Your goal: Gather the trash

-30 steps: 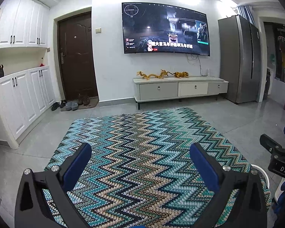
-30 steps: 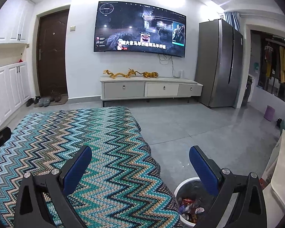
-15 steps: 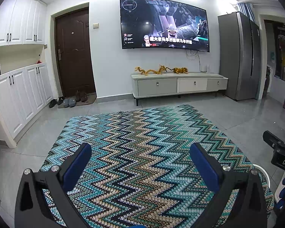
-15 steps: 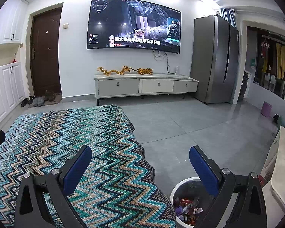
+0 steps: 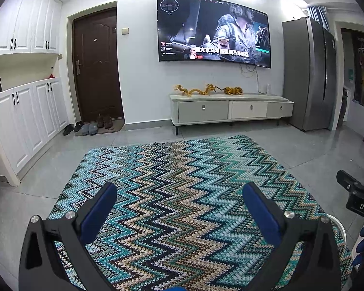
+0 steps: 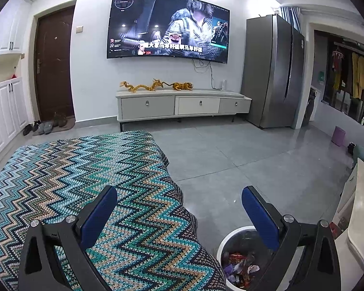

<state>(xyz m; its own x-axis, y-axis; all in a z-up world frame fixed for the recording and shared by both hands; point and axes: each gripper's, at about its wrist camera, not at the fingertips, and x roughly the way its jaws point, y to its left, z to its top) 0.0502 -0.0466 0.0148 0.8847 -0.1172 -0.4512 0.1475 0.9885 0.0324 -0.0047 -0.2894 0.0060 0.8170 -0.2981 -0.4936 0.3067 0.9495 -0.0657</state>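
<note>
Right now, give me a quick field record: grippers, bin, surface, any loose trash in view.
left gripper: open, empty, over the zigzag cloth
right gripper: open, empty, over the cloth's right edge
bin: white, on the floor beside the cloth, below the right gripper; wrappers inside
cloth: no loose trash visible on it
floor: grey tiles, no trash visible
background: TV on, fridge to its right
</note>
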